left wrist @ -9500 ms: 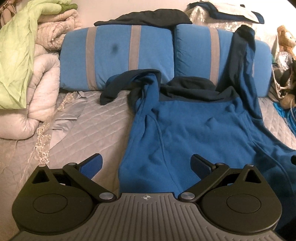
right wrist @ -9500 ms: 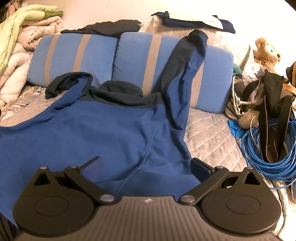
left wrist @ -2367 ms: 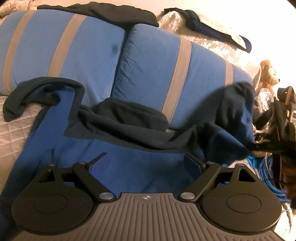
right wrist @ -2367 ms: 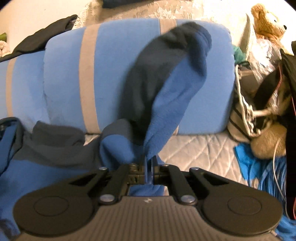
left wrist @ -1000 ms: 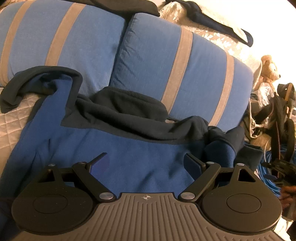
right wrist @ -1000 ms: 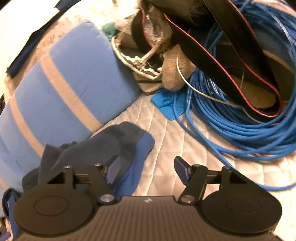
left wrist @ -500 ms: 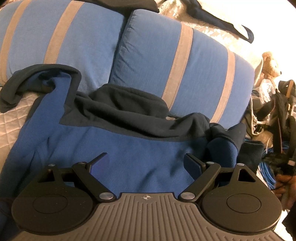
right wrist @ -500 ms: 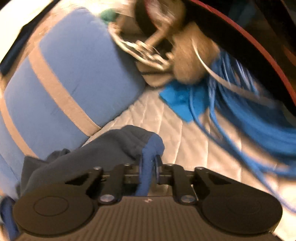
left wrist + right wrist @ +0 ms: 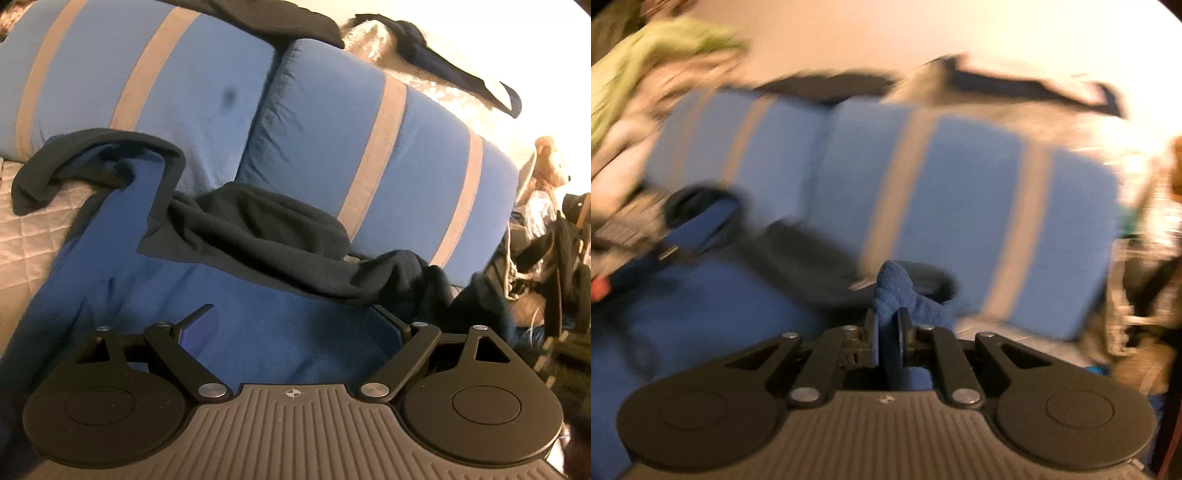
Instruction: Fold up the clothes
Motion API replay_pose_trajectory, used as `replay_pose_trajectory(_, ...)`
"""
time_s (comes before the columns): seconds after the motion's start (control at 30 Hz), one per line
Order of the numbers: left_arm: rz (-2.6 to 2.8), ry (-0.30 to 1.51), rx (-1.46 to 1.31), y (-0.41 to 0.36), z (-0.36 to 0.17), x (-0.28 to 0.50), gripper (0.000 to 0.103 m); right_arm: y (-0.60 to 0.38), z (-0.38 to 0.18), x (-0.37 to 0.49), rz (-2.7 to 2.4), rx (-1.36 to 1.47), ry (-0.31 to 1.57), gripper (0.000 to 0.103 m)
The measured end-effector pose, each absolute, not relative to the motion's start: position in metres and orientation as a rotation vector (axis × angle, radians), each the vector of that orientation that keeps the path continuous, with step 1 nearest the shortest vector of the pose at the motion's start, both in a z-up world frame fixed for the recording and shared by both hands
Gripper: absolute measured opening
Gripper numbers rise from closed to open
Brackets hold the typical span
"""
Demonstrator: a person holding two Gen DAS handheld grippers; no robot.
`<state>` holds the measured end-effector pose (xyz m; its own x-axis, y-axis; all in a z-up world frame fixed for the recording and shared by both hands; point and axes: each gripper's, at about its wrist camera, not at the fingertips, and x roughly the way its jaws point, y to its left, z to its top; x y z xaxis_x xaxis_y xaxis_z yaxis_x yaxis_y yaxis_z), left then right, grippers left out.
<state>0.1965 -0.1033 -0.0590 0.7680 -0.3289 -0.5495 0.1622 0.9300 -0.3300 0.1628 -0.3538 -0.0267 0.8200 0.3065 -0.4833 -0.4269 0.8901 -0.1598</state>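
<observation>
A blue fleece sweater (image 9: 258, 306) with a dark navy hood (image 9: 258, 229) lies on the bed against two pillows. Its left sleeve (image 9: 92, 155) curls up onto the left pillow. My left gripper (image 9: 291, 325) hangs just above the sweater's chest, open, with nothing between its blue pads. The right sleeve (image 9: 417, 280) is bunched by the right shoulder. My right gripper (image 9: 888, 332) is shut on that sleeve's blue cuff (image 9: 892, 288), which sticks up between the pads. The right wrist view is motion-blurred, with the sweater body (image 9: 701, 325) at lower left.
Two blue pillows with grey stripes (image 9: 406, 147) stand behind the sweater, with dark clothes (image 9: 277, 18) lying on top. A teddy bear (image 9: 550, 162), dark bags and straps (image 9: 565, 266) crowd the right. Quilted grey bedspread (image 9: 26, 236) shows at left. A green blanket (image 9: 646, 62) is piled far left.
My right gripper shut on the sleeve cuff, then swung left and upward while rolling, now facing the pillows instead of the cable pile. The left gripper stayed put and open.
</observation>
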Motion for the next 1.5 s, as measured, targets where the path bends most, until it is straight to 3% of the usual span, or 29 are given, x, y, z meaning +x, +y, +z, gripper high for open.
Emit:
replay_pose_trajectory(0.33, -0.278, 0.652, -0.304, -0.098, -0.059, 0.197, 0.088, -0.289, -0.073, 0.129, 0.71, -0.533, 0.701, 0.012)
replay_pose_trajectory(0.4, -0.28, 0.652, -0.308, -0.097, -0.058, 0.197, 0.088, -0.288, -0.074, 0.128, 0.713, -0.544, 0.705, 0.022)
replay_pose_trajectory(0.43, -0.281, 0.653, -0.309, -0.097, -0.058, 0.197, 0.088, -0.289, -0.074, 0.127, 0.715, -0.546, 0.707, 0.042)
replay_pose_trajectory(0.47, -0.282, 0.654, -0.309, -0.097, -0.058, 0.197, 0.088, -0.29, -0.072, 0.127, 0.721, -0.538, 0.711, 0.045)
replay_pose_trajectory(0.63, -0.286, 0.657, -0.308, -0.097, -0.058, 0.197, 0.088, -0.301, -0.055, 0.128, 0.744, -0.539, 0.686, 0.047)
replay_pose_trajectory(1.1, -0.274, 0.667, -0.317, -0.095, -0.061, 0.199, 0.088, -0.272, -0.068, 0.141, 0.693, -0.904, 0.56, 0.046)
replay_pose_trajectory(1.2, -0.273, 0.668, -0.319, -0.095, -0.061, 0.199, 0.088, -0.271, -0.076, 0.152, 0.701, -0.947, 0.598, 0.039)
replay_pose_trajectory(1.23, -0.273, 0.668, -0.319, -0.095, -0.061, 0.199, 0.088, -0.271, -0.079, 0.154, 0.703, -0.958, 0.607, 0.015)
replay_pose_trajectory(1.27, -0.272, 0.669, -0.32, -0.095, -0.061, 0.2, 0.088, -0.273, -0.079, 0.156, 0.697, -0.955, 0.605, 0.01)
replay_pose_trajectory(1.5, -0.275, 0.664, -0.323, -0.095, -0.062, 0.199, 0.088, -0.334, -0.027, 0.184, 0.481, -0.63, 0.507, 0.006)
